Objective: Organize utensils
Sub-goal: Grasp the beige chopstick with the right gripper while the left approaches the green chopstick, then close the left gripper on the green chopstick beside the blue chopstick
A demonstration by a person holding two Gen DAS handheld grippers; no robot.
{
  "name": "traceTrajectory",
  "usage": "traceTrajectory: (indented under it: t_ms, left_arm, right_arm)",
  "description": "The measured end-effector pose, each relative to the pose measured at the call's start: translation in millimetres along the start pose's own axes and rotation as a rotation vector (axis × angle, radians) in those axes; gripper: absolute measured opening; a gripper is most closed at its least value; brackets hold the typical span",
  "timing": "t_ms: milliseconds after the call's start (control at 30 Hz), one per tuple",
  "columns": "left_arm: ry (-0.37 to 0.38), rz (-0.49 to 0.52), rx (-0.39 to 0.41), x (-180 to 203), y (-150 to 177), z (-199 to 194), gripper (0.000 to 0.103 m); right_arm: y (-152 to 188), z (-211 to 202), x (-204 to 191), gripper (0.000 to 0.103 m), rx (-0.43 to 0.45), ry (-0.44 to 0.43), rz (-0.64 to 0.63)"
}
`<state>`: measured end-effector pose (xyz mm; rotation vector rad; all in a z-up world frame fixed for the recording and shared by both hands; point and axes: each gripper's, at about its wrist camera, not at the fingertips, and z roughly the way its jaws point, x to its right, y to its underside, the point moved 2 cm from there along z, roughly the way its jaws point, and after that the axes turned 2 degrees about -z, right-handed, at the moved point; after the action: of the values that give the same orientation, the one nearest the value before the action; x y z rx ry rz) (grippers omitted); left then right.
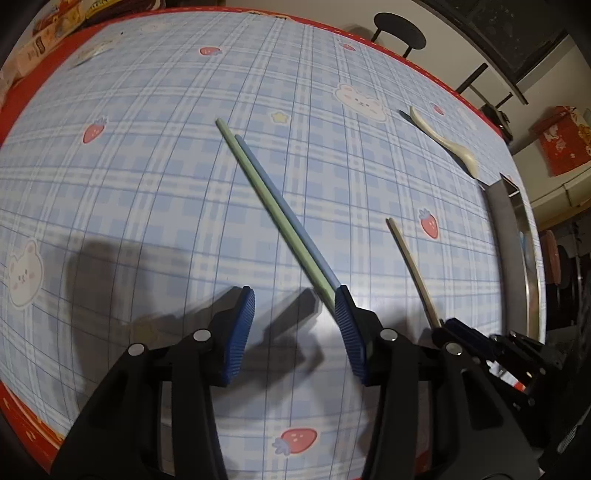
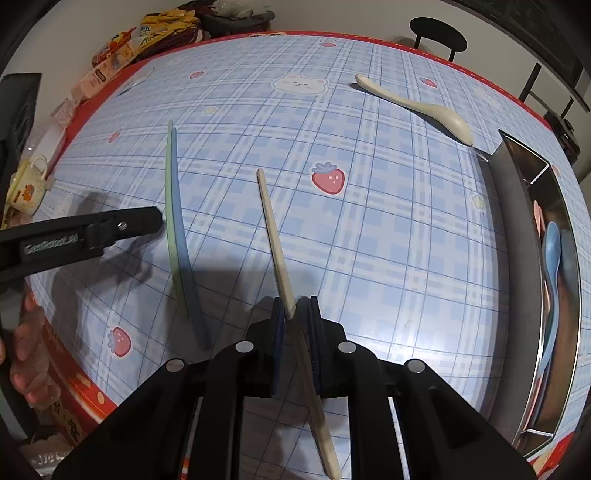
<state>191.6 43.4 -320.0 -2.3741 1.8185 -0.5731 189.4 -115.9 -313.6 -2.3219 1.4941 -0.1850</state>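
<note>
A green and a blue chopstick (image 1: 275, 210) lie side by side on the plaid tablecloth. Their near ends meet the right fingertip of my left gripper (image 1: 295, 291), which stands open with only shadow between its pads. In the right wrist view that pair (image 2: 177, 229) lies beside the left gripper's black finger (image 2: 144, 221). My right gripper (image 2: 295, 302) is shut on a beige chopstick (image 2: 273, 236), which sticks out forward and back past the pads. The beige chopstick (image 1: 410, 266) and the right gripper (image 1: 448, 325) also show in the left wrist view. A cream spoon (image 2: 413, 103) lies far right.
A long metal tray (image 2: 517, 192) stands along the table's right edge and holds a blue spoon (image 2: 552, 251) and something pink. Snack packets and a mug (image 2: 27, 184) crowd the far left. A black stool (image 2: 437, 35) stands beyond the table. A hand (image 2: 26, 350) shows at lower left.
</note>
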Motion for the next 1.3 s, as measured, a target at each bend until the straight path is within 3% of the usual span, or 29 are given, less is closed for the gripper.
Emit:
traceTrajectory:
  t_ms: [300,400,900,1133,1300]
  left_arm:
    - [-0.114,0.053,0.020,16,-2,6,0.049]
    - [-0.158,0.081,0.031,20,0,7,0.058]
    - [-0.192,0.037,-0.001,0,7,1,0.060]
    - [-0.243,0.040,-0.020,-3,-1,4,0.054]
    - [-0.271,0.053,0.002,-1,-9,8,0.057]
  right_arm:
    - [1,-1,3,0.013,0.011,-0.038,-0.007]
    - [2,-1,5,0.013,0.014,-0.046,-0.008]
    - [3,-1,7,0.013,0.025,-0.061,-0.001]
    - [3,0,-6,0.011,0.027,0.020,-0.100]
    - [5,-2,-6,0.011,0.009,0.041,-0.077]
